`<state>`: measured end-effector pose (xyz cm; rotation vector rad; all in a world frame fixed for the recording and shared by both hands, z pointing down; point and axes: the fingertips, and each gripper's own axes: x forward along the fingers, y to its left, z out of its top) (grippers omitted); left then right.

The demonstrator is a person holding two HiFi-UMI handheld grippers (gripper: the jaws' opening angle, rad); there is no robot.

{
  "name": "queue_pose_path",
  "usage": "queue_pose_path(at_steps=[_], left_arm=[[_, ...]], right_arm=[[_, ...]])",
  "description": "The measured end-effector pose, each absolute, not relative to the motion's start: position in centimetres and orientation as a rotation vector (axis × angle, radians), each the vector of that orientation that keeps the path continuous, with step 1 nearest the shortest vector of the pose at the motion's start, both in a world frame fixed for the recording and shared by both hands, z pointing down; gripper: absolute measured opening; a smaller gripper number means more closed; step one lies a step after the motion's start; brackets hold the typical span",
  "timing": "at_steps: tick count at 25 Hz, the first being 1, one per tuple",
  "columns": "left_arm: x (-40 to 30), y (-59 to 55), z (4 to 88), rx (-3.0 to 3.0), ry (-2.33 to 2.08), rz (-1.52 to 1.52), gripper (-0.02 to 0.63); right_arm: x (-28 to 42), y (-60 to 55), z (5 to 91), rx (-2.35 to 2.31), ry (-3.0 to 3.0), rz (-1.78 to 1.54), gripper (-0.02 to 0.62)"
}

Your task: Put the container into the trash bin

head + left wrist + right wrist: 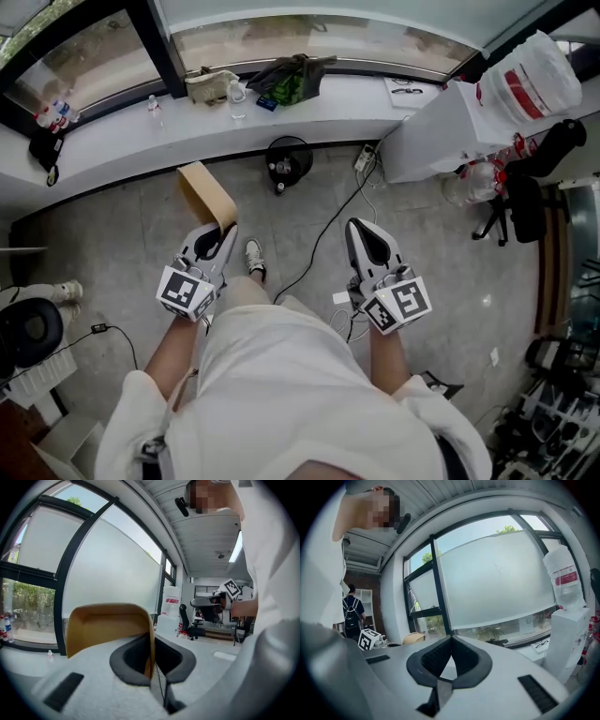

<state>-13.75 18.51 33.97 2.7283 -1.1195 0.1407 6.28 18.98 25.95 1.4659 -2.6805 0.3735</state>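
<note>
Left gripper (226, 232) is clamped on 1 wall of a tan paperboard container (207, 194), held above the grey tiled floor (450, 272). Right gripper (361, 228) is closed, pads meeting, nothing between them. At the far side, a curved white window ledge (328, 103) carries bottles (237, 97). Below it stands a round black object (286, 159), possibly a fan. A water dispenser (441, 131) stands far right.

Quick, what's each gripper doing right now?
Left gripper: jaws closed on the brown container.
Right gripper: jaws closed, nothing between them.

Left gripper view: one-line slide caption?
Left gripper clamps one wall of the tan container before a large window.
</note>
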Motion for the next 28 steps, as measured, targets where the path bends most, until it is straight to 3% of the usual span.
queue_pose_path(at_steps=[7, 16, 28], left_arm=[[-13.4, 8.3, 35.7, 2.738, -0.901, 0.222, 0.018], [-7.5, 2.6, 36.4, 2.771, -0.712, 0.240, 0.018], [-2.6, -5.6, 39.2, 2.746, -0.761, 0.496, 0.018]], right_arm=[[5.3, 11.0, 25.5, 1.598, -2.599, 0.400, 0.002], [8.3, 6.8, 26.1, 1.706, -2.514, 0.440, 0.002], [13.2, -5.6, 28.2, 1.545, -2.612, 0.437, 0.002]])
